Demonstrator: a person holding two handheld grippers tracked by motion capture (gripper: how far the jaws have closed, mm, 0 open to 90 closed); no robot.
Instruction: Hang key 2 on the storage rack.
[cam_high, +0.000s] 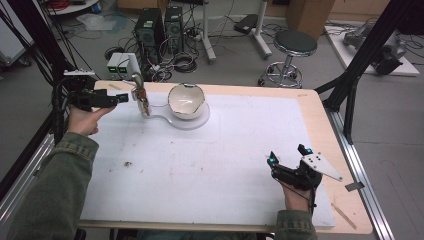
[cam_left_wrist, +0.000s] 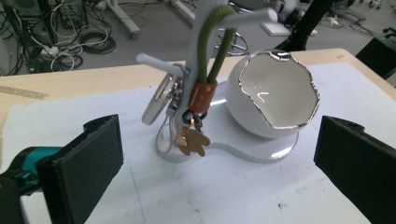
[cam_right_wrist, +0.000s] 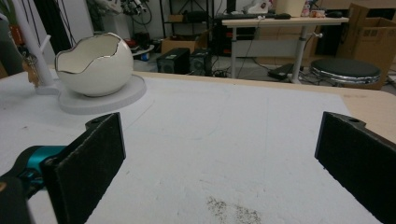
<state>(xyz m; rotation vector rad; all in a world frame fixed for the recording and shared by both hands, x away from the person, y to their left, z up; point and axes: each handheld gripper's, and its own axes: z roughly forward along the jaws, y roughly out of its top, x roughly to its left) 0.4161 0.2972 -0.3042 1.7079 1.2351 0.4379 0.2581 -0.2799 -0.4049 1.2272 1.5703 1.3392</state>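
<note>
A white egg-shaped bowl (cam_high: 186, 100) with a silver rim sits on the round end of a white base (cam_high: 200, 122). At the base's other end rises a white peg stand (cam_high: 136, 75). A bunch of keys (cam_left_wrist: 201, 98) on a green cord hangs from a peg, with an orange tag, a silver clip and a gold hand-shaped charm (cam_left_wrist: 192, 142). My left gripper (cam_high: 122, 97) is level, just left of the stand and pointing at it, open with nothing between its jaws (cam_left_wrist: 219, 163). My right gripper (cam_high: 288, 154) rests open at the table's front right, empty (cam_right_wrist: 219, 158).
A white mat (cam_high: 210, 165) covers most of the wooden table (cam_high: 345, 150). A small dark speck (cam_high: 128, 163) lies on the mat at left. Behind the table stand computer towers (cam_high: 157, 30), cables and a stool (cam_high: 292, 47). Black frame posts (cam_high: 367, 50) flank the table.
</note>
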